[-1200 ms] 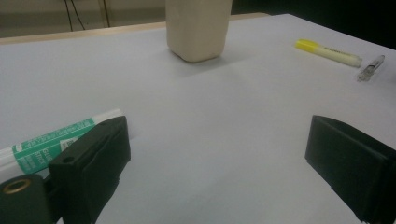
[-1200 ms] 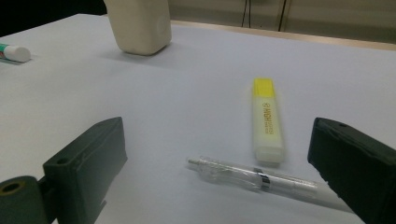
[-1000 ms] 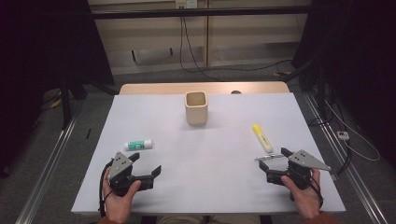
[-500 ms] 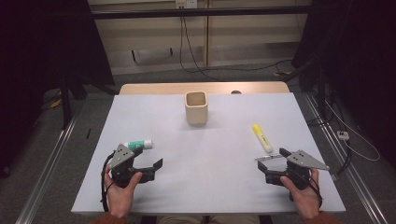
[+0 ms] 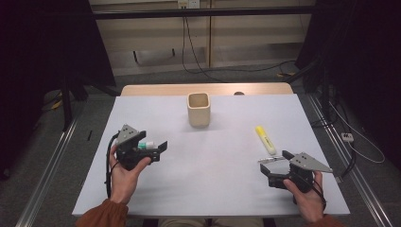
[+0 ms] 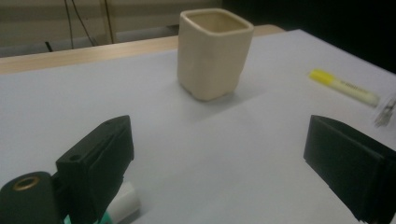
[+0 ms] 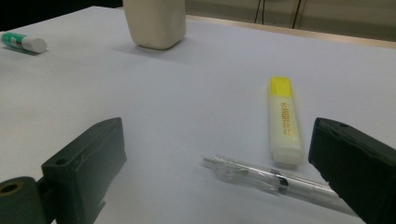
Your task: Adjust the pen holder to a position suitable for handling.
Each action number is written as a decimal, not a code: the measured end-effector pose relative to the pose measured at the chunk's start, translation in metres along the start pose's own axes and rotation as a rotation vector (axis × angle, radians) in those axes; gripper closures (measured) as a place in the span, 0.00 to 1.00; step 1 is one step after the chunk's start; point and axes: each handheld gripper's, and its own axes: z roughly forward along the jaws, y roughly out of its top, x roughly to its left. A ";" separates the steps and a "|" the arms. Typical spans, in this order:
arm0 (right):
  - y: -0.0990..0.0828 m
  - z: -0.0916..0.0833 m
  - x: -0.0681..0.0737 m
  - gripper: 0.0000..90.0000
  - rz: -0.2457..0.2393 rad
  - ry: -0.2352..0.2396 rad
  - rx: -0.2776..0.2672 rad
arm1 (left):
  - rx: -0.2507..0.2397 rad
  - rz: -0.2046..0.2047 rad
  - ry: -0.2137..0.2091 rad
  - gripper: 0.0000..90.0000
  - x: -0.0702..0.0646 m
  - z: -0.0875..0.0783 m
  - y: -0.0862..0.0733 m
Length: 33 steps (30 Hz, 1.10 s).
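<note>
A green-and-white glue stick (image 5: pixel 149 144) lies on the white table at the left, and my left gripper (image 5: pixel 152 148) stands open right over it. In the left gripper view the glue stick (image 6: pixel 122 206) peeks out from under the left jaw, not clamped. A beige square cup (image 5: pixel 198 109) stands upright at the back middle. At the right lie a yellow highlighter (image 5: pixel 265 139) and a clear pen (image 5: pixel 272 160). My right gripper (image 5: pixel 267 171) is open; the clear pen (image 7: pixel 275 182) lies between its jaws, with the highlighter (image 7: pixel 284 123) just beyond.
The white table top (image 5: pixel 222 179) ends in a wooden strip (image 5: pixel 156 90) behind the cup. Cables trail on the floor behind and to the right. The beige cup (image 6: pixel 215 51) stands ahead of the left gripper (image 6: pixel 220 154).
My left gripper has moved forward and a little right, up to the glue stick, which now sits at its jaws. The right gripper has stayed where it was.
</note>
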 end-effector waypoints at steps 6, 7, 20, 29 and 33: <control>0.000 0.000 -0.002 0.04 0.007 -0.004 0.005 | 0.010 0.041 -0.019 0.10 0.002 0.019 0.022; -0.001 0.001 -0.002 0.04 0.007 -0.003 0.005 | 0.012 0.042 -0.025 0.10 0.002 0.024 0.025; -0.001 -0.001 -0.002 0.04 0.013 0.002 0.003 | 0.040 0.069 -0.064 0.12 -0.001 0.076 0.065; -0.002 0.002 -0.004 0.04 0.015 0.004 0.001 | 0.024 0.005 -0.073 0.13 0.017 0.129 0.083; -0.001 0.005 -0.005 0.04 0.022 0.012 0.008 | 0.016 0.008 -0.100 0.07 0.023 0.144 0.087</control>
